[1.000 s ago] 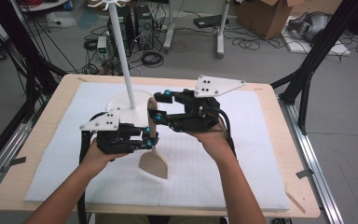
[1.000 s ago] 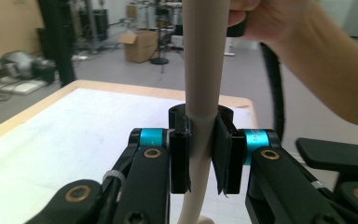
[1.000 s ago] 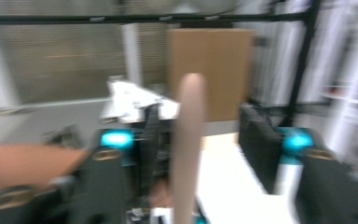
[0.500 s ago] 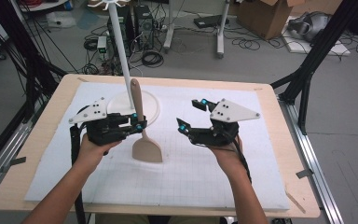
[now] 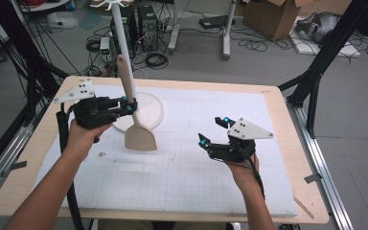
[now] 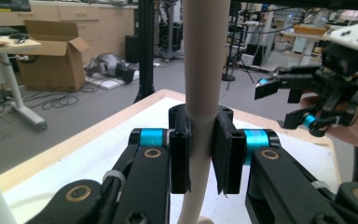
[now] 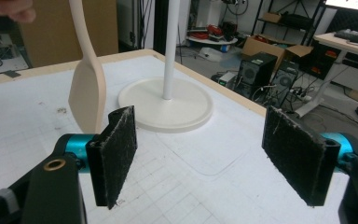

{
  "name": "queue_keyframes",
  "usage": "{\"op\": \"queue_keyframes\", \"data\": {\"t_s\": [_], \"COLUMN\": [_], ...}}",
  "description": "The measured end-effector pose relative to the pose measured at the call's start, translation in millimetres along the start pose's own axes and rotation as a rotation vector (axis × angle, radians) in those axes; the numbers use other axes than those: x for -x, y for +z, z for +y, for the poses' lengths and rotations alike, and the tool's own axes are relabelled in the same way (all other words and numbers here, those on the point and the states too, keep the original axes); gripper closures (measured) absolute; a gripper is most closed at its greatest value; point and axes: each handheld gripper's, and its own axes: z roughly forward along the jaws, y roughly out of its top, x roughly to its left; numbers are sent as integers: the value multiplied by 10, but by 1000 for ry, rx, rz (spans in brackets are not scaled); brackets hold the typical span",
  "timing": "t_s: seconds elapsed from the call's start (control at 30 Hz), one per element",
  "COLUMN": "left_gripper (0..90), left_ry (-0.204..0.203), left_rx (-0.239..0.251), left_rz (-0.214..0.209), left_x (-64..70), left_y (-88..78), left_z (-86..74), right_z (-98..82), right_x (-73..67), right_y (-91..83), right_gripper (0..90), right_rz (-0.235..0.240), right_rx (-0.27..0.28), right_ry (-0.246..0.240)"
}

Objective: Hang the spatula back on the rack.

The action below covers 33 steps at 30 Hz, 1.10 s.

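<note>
**Spatula held upright by left gripper; right gripper released**

Gripping the beige spatula (image 5: 133, 115) by its handle, the left gripper (image 5: 128, 106) is clenched on it, blade hanging just above the white mat (image 5: 182, 172), in front of the white stand's round base (image 5: 148, 112). The right gripper (image 5: 214, 130) sits well apart to the right, its jaws having just been opening, wide now with nothing between them.

White stand (image 5: 141, 111) with upright pole on white mat (image 5: 182, 167), cardboard box (image 5: 268, 17) on floor beyond
</note>
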Motion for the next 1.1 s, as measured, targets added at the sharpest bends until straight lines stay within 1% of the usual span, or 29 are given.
{"op": "queue_keyframes", "data": {"t_s": [0.1,0.17,0.2,0.23,0.33,0.4,0.47,0.63,0.7,0.77,0.93,1.1], "left_gripper": [779,779,779,779,779,779,779,779,779,779,779,779], "left_ry": [-5,-4,-9,-9,-18,-18,-20,-18,-18,-16,-21,-28], "left_rx": [-4,-7,-7,-7,-12,-21,-29,-34,-45,-55,-50,-61], "left_rz": [11,23,28,30,39,53,73,101,109,117,115,141], "left_x": [-60,-102,-119,-135,-188,-212,-233,-286,-319,-349,-401,-446], "left_y": [-5,-1,0,-1,-6,4,33,120,156,185,197,261], "left_z": [89,142,160,172,212,239,277,376,412,441,473,537], "right_z": [-13,-15,-14,-14,-10,-9,-10,-10,-13,-15,-20,-18], "right_x": [7,9,3,3,1,2,8,17,14,20,30,26], "right_y": [13,29,34,41,45,45,43,44,41,36,32,45], "right_gripper": [256,256,256,256,256,256,256,256,255,255,255,256], "right_rz": [-1,1,3,2,6,8,9,5,3,2,3,7], "right_rx": [1,5,-1,2,4,0,3,3,3,6,3,0], "right_ry": [7,1,4,-2,4,3,-1,-1,6,1,7,4]}}
